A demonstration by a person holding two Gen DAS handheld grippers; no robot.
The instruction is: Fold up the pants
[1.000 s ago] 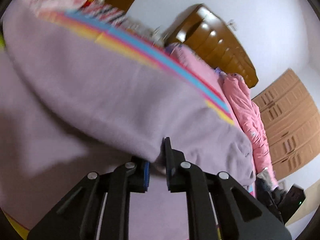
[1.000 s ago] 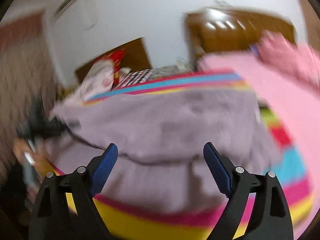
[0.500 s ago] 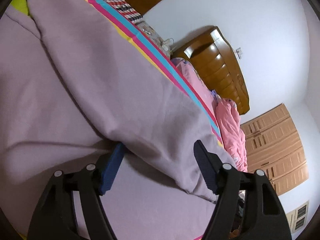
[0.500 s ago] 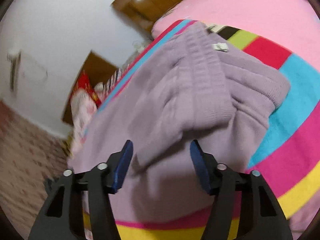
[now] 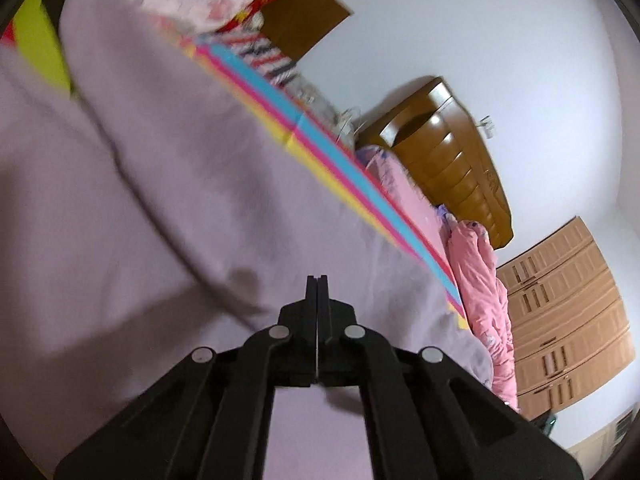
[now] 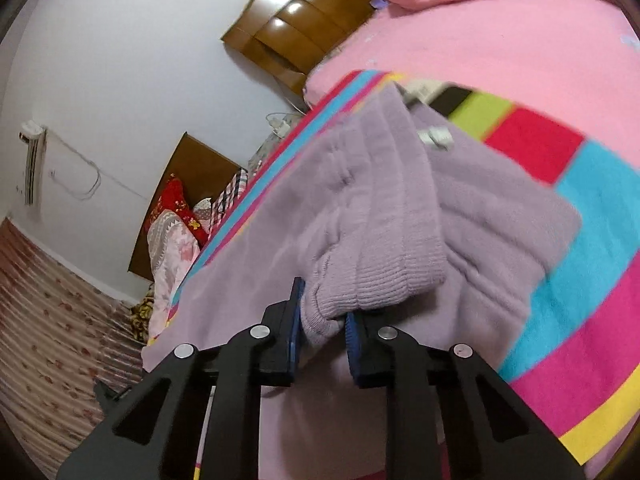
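Observation:
Lilac knit pants [image 5: 168, 184] lie folded over on a striped blanket on the bed. In the left wrist view my left gripper [image 5: 317, 280] is shut with its jaws together, empty, just above the pants fabric. In the right wrist view the pants [image 6: 400, 216] show a ribbed cuff end lying on the waistband part. My right gripper [image 6: 322, 312] is shut on that ribbed cuff, which bulges between the blue pads [image 6: 354, 332].
The striped blanket [image 6: 580, 280] covers a pink bed sheet [image 6: 500, 44]. A wooden headboard [image 5: 448, 160] stands at the wall, with a pink quilt [image 5: 480, 280] and a wardrobe [image 5: 568, 312] beyond. A pile of bedding [image 6: 176, 240] sits at the bed's far side.
My left gripper let go of the pants, opened, then shut empty. My right gripper went from wide open to shut on the ribbed cuff.

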